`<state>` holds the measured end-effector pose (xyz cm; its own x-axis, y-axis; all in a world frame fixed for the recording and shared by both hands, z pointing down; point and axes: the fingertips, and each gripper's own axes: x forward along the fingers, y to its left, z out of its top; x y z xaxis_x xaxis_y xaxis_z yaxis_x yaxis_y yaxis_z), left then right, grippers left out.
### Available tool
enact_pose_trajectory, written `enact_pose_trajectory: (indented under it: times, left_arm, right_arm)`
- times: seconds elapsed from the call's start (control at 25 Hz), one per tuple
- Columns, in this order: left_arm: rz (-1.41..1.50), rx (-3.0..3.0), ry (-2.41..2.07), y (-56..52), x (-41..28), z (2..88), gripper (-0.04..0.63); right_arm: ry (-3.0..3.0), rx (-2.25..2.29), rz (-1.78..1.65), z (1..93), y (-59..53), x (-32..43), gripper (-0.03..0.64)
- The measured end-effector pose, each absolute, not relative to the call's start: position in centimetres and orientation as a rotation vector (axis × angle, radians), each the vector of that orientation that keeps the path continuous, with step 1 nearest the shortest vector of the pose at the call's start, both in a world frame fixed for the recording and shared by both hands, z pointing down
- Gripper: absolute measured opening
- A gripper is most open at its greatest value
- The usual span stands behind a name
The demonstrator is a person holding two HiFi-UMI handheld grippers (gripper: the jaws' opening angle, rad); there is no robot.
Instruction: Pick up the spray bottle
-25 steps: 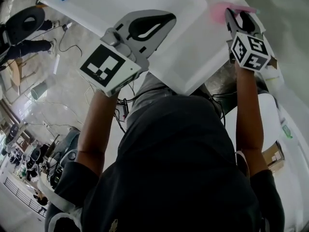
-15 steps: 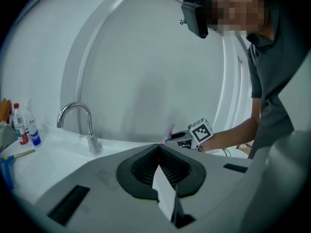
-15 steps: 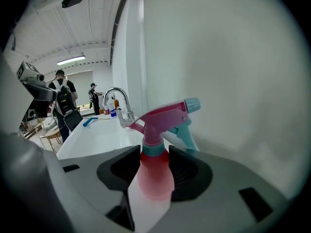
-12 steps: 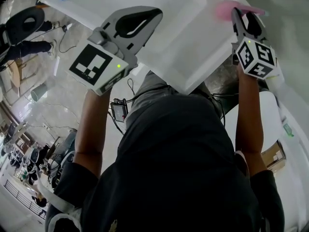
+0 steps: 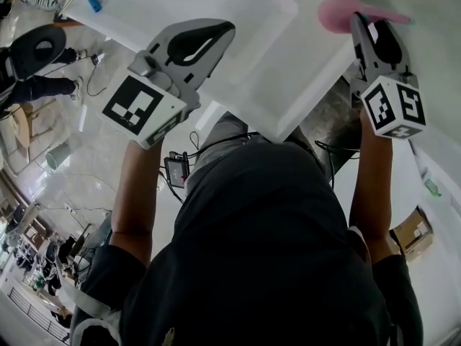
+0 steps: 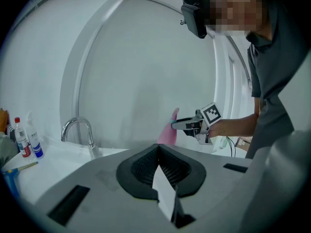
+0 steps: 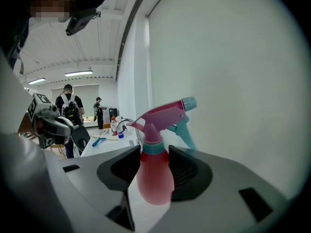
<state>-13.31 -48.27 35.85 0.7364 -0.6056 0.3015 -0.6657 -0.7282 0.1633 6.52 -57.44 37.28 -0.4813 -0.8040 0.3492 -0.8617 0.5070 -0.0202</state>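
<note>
Right gripper (image 7: 155,149) is on it: the fingers pinch the pink translucent plastic spray bottle (image 7: 154,178) with the teal trigger, one pad on each side at the collar and upper shoulder. Only the tips are doing the work here. The belly of the bottle sits in the wider part of the opening, nearer the camera, with nothing pressing on it.

Here's the worry. A hold that high, on a smooth rounded shoulder that slopes away, looks thin. As the bottle lifts, its weight hangs below the pads, so it could slide down through them or swing like a pendulum. The trigger head juts off to one side and may twist it in the grip. The pale wall (image 7: 233,81) is close on the nozzle side, so a careless rise could knock the nozzle and lever the bottle loose. Squeeze harder and the soft plastic may simply buckle.

From the head view the bottle stands upright at the far right corner of the white table (image 5: 302,56), just beside the sunken sink basin (image 5: 180,9). Whether its base is touching the table I can't tell.

Left gripper (image 6: 158,147) hovers over the near edge of the basin, fingers pressed together on nothing, well apart from the bottle. The chrome faucet (image 6: 77,130) is off to its left.
</note>
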Motion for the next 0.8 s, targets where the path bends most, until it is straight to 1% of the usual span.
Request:
enact_pose_trajectory:
  times: [0.16,0.56,0.8]
  left_arm:
    - [0.319,2.709,-0.989,-47.3,-13.0,34.9,0.005]
    - [0.267,2.759,-0.942,-44.8,-13.9,33.7,0.005]
    - [0.245,2.77,-0.881,-45.2,-14.8,34.0,0.005]
  right_arm:
    - [-2.478,1.394,0.252,34.5,-55.3,6.9,0.184]
    - [-2.521,1.372,0.134,29.9,-50.8,5.1,0.181]
    - [-2.484,1.39,0.119,29.1,-50.5,3.8,0.181]
